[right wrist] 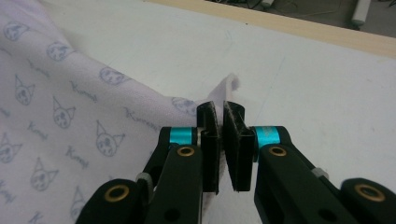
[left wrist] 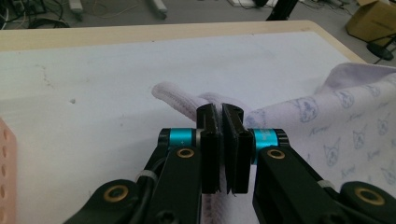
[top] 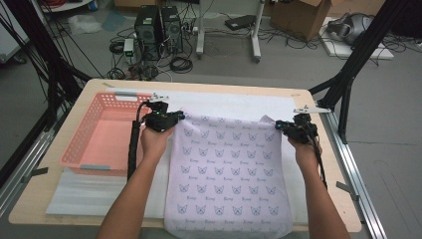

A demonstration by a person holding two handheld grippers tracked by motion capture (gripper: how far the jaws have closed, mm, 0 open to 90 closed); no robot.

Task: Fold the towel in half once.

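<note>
L fingers (left wrist: 223, 140): pinching cloth (top: 229, 169) far-left corner.
R fingers (right wrist: 223, 140): pinching its far-right corner.
Basket (top: 84, 144): left of cloth, on counter (top: 30, 199).

Grey floor (top: 298, 69) behind the wooden table (top: 209, 85) is a mess: computer towers (top: 158, 31), tangled cables (top: 180, 63), a cardboard box (top: 301, 17).

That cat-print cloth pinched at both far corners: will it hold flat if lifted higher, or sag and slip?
The cat-print cloth likely sags: it already dips between the left gripper and the right gripper. It looks thin and light, bunching at the jaws. Slipping seems unlikely, since both jaws are shut tight on its corners.
</note>
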